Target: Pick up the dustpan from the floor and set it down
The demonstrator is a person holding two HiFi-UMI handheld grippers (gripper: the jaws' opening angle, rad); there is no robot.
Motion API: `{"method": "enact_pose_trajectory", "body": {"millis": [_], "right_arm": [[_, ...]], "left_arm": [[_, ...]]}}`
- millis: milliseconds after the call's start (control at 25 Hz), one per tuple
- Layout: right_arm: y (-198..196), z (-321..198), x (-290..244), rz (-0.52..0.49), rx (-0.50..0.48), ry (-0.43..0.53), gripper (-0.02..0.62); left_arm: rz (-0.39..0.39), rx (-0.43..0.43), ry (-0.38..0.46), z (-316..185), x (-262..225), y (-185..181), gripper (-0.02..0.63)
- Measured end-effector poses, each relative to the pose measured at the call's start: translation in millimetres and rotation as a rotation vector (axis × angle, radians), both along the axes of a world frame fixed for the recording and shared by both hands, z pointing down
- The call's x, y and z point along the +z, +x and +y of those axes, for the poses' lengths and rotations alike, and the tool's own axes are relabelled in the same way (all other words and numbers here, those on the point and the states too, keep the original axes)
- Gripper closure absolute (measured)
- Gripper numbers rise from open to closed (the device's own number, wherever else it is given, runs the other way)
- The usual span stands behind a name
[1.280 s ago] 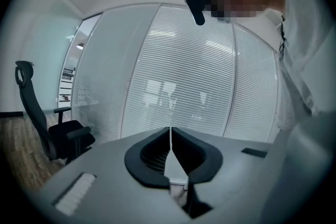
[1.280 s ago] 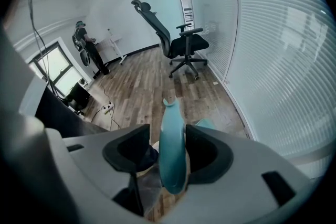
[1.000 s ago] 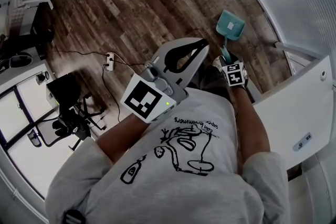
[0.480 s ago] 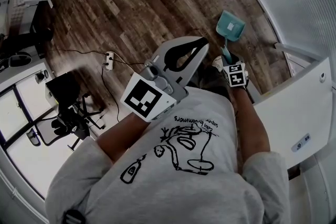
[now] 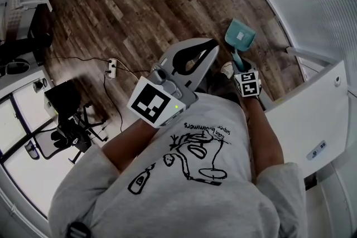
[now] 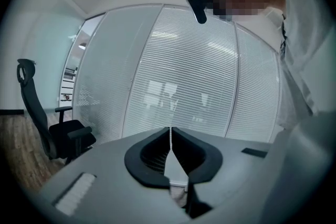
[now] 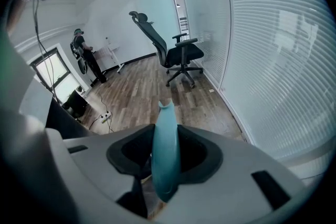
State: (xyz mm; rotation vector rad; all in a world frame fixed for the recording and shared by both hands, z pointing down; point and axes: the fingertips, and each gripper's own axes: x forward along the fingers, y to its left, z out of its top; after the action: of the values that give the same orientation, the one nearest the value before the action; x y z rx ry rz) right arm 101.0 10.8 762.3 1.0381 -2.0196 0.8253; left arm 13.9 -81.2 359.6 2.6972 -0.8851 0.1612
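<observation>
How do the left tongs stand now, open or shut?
Shut and empty: in the left gripper view the left tongs show both jaws meeting along a thin line, nothing between them.

Wood floor [image 5: 139,3], office chair [image 7: 185,53], ribbed glass wall [image 7: 273,60]

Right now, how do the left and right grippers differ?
The left gripper is shut and empty; the right gripper has just been closing and grips the teal dustpan by its handle. The left gripper faces the blinds; the right gripper tilts toward the floor. Both are grey two-jaw tools.
</observation>
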Motion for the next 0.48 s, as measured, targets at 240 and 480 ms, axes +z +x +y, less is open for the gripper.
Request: {"method": "enact_pose_trajectory", "body": {"millis": [240, 480], "right_arm": [[2, 1, -29, -0.022, 0.012, 0.015, 0.474], [8, -8, -77, -0.057, 0.049, 0.043, 0.474]], "left_arm": [[0.011, -0.001, 0.019, 0, -6, 0, 0.600], [0.032, -0.010, 0.032, -2, -14, 0, 0.600]]}}
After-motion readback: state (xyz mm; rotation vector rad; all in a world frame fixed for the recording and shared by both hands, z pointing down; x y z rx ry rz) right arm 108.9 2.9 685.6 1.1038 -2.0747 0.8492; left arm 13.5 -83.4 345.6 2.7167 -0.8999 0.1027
